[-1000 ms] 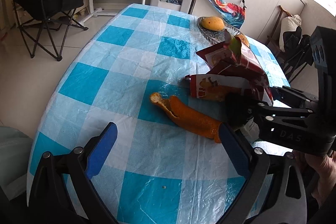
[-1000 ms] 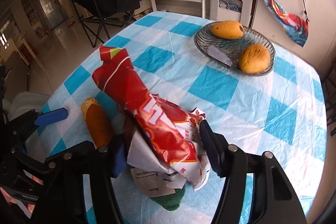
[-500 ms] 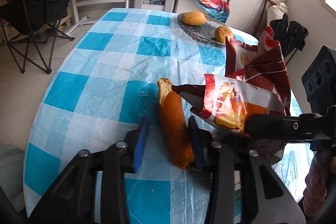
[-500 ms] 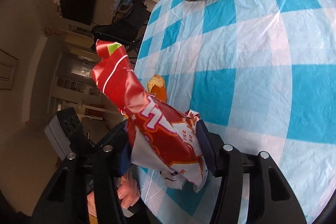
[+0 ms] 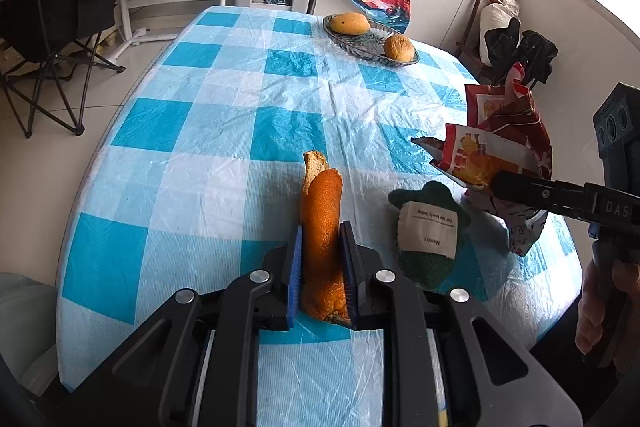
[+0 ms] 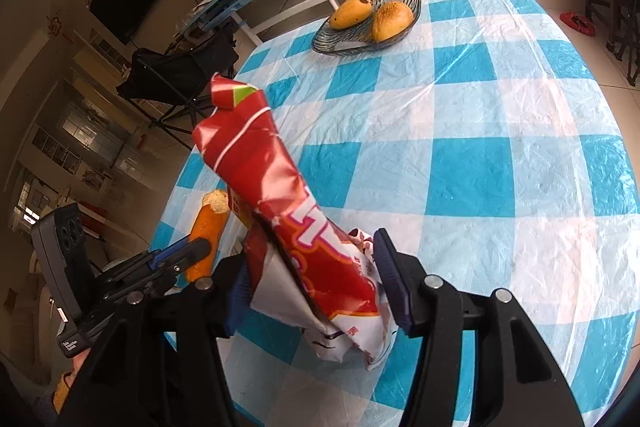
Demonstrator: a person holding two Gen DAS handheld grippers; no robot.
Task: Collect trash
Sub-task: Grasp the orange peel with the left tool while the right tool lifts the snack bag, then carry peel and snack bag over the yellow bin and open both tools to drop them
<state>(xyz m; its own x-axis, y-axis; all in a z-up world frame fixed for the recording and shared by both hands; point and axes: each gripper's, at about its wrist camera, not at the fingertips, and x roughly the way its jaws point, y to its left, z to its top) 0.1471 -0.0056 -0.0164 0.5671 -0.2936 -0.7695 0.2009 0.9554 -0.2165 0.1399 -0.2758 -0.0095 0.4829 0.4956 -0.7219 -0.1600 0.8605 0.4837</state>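
Observation:
A long orange peel (image 5: 322, 195) lies on the blue-checked table (image 5: 200, 131). My left gripper (image 5: 321, 227) has its jaws closing on the peel's near half, and both blue pads press its sides. In the right wrist view the peel (image 6: 208, 227) and the left gripper (image 6: 196, 251) appear at the left. My right gripper (image 6: 312, 247) grips a crumpled red snack bag (image 6: 256, 163) clear of the table, though its jaws are opening slightly. From the left wrist view, that bag (image 5: 500, 135) hangs at the right in the right gripper (image 5: 500, 183).
A green cloth piece with a beige label (image 5: 428, 235) lies between the peel and the bag. A glass bowl (image 5: 372, 43) with two yellow fruits stands at the far side. A black folding chair (image 5: 48, 19) and a desk stand beyond the table's left edge.
My left jaws went from wide open to closed on the orange peel. My right gripper carried the snack bag off to the right, uncovering the green cloth piece.

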